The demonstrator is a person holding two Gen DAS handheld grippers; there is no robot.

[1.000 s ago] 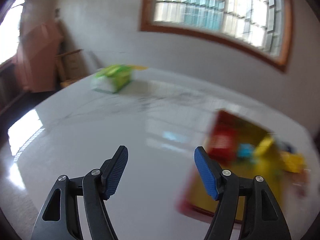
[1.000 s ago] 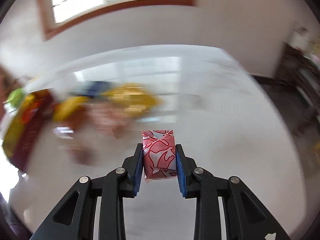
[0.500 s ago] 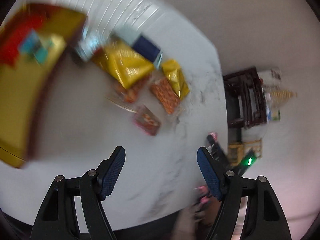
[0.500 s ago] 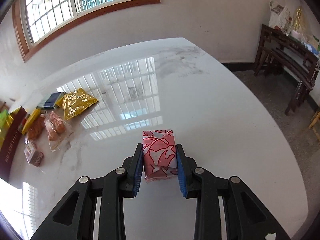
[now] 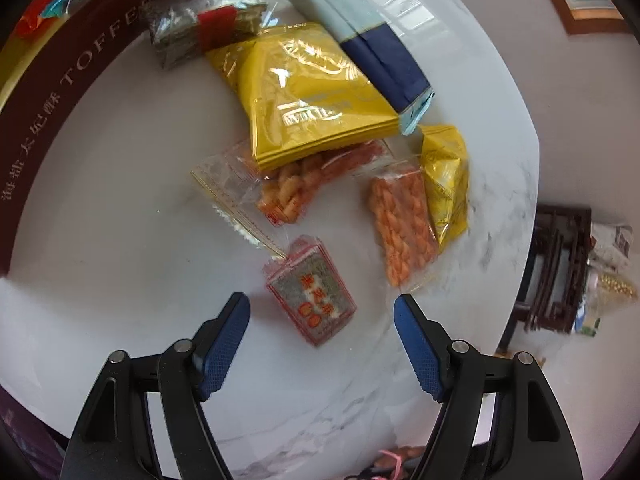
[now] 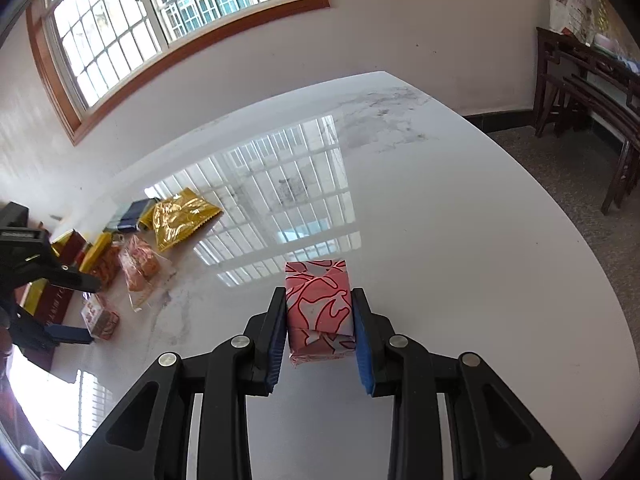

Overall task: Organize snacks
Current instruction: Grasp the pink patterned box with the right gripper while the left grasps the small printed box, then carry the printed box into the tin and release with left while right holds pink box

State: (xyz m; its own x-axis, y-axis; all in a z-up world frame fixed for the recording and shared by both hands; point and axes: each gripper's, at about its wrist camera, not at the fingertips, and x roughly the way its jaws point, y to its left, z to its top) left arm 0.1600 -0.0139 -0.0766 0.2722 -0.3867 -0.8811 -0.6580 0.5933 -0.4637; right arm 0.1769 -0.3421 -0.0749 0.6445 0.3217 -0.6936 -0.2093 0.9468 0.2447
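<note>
1. Two grippers are under inspection. The left gripper stands with its jaws wide apart and holds nothing, poised just above a small rectangular snack block in clear wrap with red-orange print, which lies flat on the white marble table.
2. The right gripper is clamped on a pink box-shaped packet with a red line pattern, held above the table well apart from the snack cluster.
3. Handling, by judgement: the small block looks light and fairly stiff, with a slick film wrap. Its two long sides offer the best hold, since the jaws already bracket them.
4. Beside it lie two clear bags of orange twisted fried snacks, likely brittle, and a large glossy yellow foil pouch, soft and slippery. A dark red toffee gift box sits at the far left of the table.
5. Against half a second ago: the left view was farther off and blurred; it is now close over the cluster, sharp, with the block centred between the jaws. The right gripper's clamp on the pink packet is unchanged.
</note>
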